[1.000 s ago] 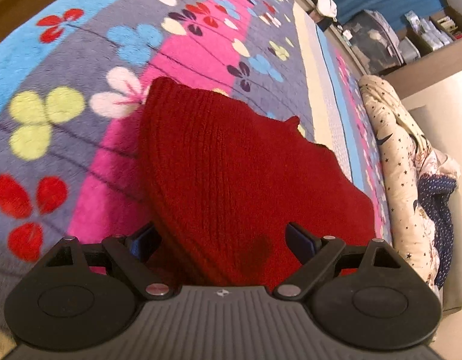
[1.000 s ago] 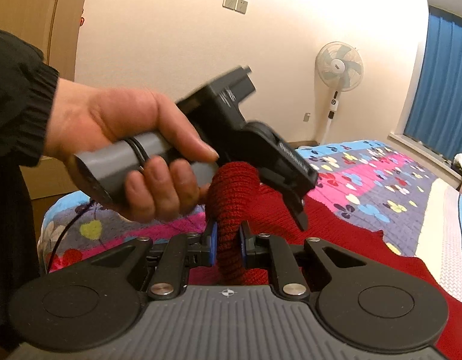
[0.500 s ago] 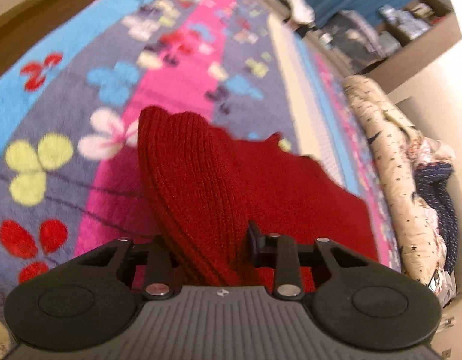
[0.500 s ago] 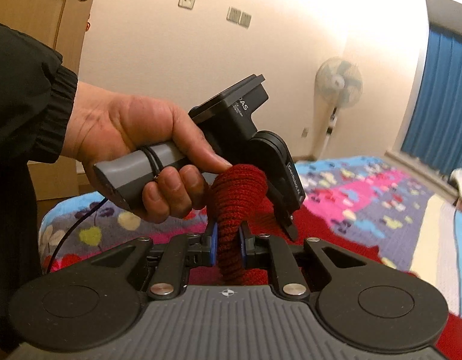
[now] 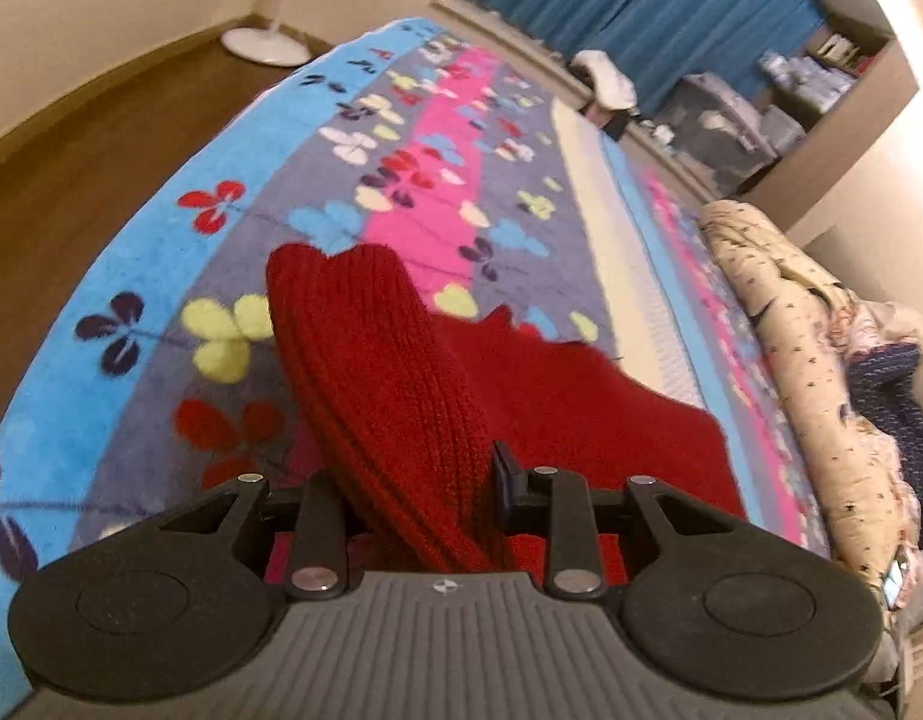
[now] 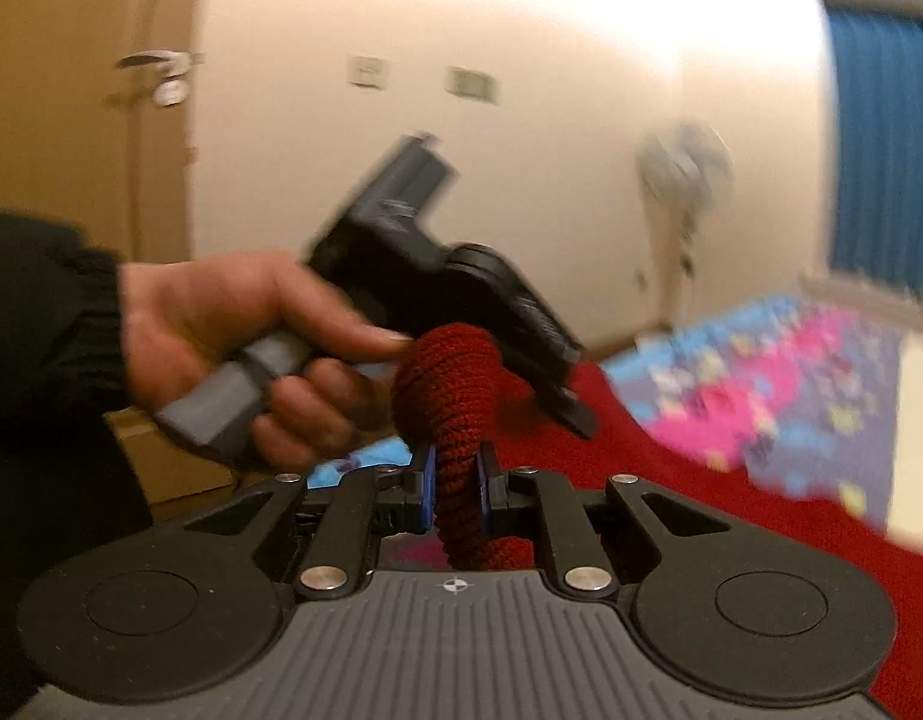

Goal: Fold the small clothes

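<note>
A red knitted garment (image 5: 401, 372) hangs from both grippers above a flowered blanket (image 5: 401, 180) on the bed. My left gripper (image 5: 425, 492) is shut on a thick bunch of its edge; the rest drapes down onto the blanket. My right gripper (image 6: 455, 486) is shut on another roll of the same red knit (image 6: 455, 378), held up in the air. In the right wrist view the left gripper (image 6: 557, 402), held by a hand in a black sleeve, is just beyond that roll. That view is blurred.
A rolled star-print quilt (image 5: 809, 360) and dark clothes lie along the bed's right side. Blue curtains (image 5: 641, 6) and shelves with bags stand at the far end. A fan base (image 5: 263, 48) is on the wooden floor at left. A door (image 6: 71, 90) is behind the hand.
My left gripper closed on the red knit and lifted it, with the bed now seen from higher. My right gripper kept its hold and swung, blurring its view.
</note>
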### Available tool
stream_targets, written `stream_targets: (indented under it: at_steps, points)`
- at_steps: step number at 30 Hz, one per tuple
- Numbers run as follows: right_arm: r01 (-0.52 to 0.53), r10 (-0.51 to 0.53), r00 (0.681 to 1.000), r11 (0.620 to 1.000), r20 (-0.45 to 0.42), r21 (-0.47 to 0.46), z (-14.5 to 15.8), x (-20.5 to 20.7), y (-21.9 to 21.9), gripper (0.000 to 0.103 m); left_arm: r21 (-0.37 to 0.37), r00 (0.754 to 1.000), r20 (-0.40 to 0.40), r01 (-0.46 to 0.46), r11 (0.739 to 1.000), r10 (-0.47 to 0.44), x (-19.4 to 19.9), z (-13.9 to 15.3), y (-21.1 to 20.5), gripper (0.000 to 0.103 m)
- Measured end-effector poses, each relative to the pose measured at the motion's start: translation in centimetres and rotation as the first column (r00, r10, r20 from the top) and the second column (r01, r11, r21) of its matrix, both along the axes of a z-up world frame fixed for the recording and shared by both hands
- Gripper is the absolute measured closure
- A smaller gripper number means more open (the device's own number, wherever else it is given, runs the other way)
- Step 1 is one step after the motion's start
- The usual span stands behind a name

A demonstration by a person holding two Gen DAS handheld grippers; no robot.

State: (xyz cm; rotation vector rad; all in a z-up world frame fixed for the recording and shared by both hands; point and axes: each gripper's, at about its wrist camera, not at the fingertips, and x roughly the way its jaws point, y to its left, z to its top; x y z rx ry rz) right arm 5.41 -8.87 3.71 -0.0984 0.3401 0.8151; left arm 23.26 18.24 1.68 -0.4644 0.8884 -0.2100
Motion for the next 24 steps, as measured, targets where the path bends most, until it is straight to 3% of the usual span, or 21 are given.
stream_targets:
  at_steps: [1, 2, 3, 5, 7, 9, 10, 12, 14, 15, 16, 18, 19, 22, 23, 24]
  points:
    - [0.034, -0.033, 0.999, 0.999, -0.040, 0.023, 0.2, 0.4, -1.0, 0.090, -0.011, 1.000, -0.002, -0.011, 1.000, 0.011, 0.0, 0.2, -0.1, 0.065]
    - [0.074, -0.069, 0.994, 0.996, -0.087, 0.057, 0.5, 1.0, -2.3, 0.090, -0.036, 1.000, 0.005, -0.030, 0.999, 0.030, -0.2, 0.7, -0.1, 0.057]
    - [0.116, -0.105, 0.986, 0.990, -0.127, 0.085, 0.9, 1.5, -3.7, 0.090, -0.078, 0.998, 0.023, -0.050, 0.996, 0.052, -0.6, 1.3, -0.2, 0.041]
    - [0.214, -0.189, 0.963, 0.969, -0.190, 0.123, 1.5, 2.4, -6.7, 0.090, -0.161, 0.988, 0.113, -0.088, 0.983, 0.107, -2.0, 2.7, 0.0, 0.030]
    - [0.313, -0.270, 0.929, 0.938, -0.255, 0.146, 1.8, 3.1, -10.4, 0.091, -0.229, 0.962, 0.216, -0.117, 0.966, 0.168, -3.8, 4.2, -0.3, 0.030]
    - [0.423, -0.354, 0.873, 0.892, -0.335, 0.159, 1.2, 3.5, -14.9, 0.091, -0.282, 0.956, 0.246, -0.087, 0.955, 0.160, -4.7, 4.7, -1.4, 0.030]
    - [0.483, -0.400, 0.835, 0.861, -0.378, 0.156, 0.7, 3.6, -17.5, 0.092, -0.276, 0.962, 0.240, -0.060, 0.959, 0.129, -4.7, 4.7, -2.4, 0.030]
    - [0.600, -0.500, 0.747, 0.791, -0.439, 0.120, -0.7, 3.3, -21.7, 0.103, -0.175, 0.976, 0.217, 0.010, 0.985, 0.028, -4.1, 4.6, -5.6, 0.030]
    - [0.747, -0.658, 0.581, 0.665, -0.480, -0.008, -2.5, 2.9, -26.0, 0.103, -0.043, 0.974, 0.217, 0.084, 0.996, -0.072, -4.0, 4.5, -8.9, 0.030]
    - [0.778, -0.665, 0.514, 0.627, -0.543, -0.031, -3.7, 2.8, -28.3, 0.103, 0.023, 0.968, 0.219, 0.125, 0.992, -0.127, -4.0, 4.4, -10.6, 0.030]
    - [0.787, -0.625, 0.465, 0.616, -0.626, -0.030, -5.2, 2.7, -30.1, 0.103, 0.074, 0.961, 0.215, 0.163, 0.984, -0.175, -4.1, 4.1, -12.0, 0.030]
    - [0.804, -0.548, 0.402, 0.595, -0.734, -0.004, -7.1, 2.4, -32.5, 0.102, 0.157, 0.949, 0.178, 0.233, 0.960, -0.259, -4.2, 3.0, -14.6, 0.032]
    - [0.804, -0.543, 0.418, 0.594, -0.728, 0.019, -7.0, 2.2, -32.8, 0.100, 0.184, 0.949, 0.151, 0.249, 0.951, -0.278, -4.0, 2.4, -15.7, 0.033]
    - [0.760, -0.528, 0.552, 0.637, -0.645, 0.129, -5.3, 2.2, -32.4, 0.097, 0.181, 0.955, 0.117, 0.248, 0.952, -0.271, -3.4, 0.4, -16.0, 0.034]
    - [0.734, -0.495, 0.593, 0.656, -0.636, 0.174, -4.9, 2.6, -32.2, 0.084, 0.172, 0.960, 0.108, 0.238, 0.956, -0.259, -3.2, 0.0, -15.7, 0.034]
    - [0.715, -0.467, 0.615, 0.671, -0.636, 0.199, -4.8, 3.2, -32.0, 0.061, 0.170, 0.964, 0.096, 0.228, 0.959, -0.246, -2.9, -0.2, -15.5, 0.034]
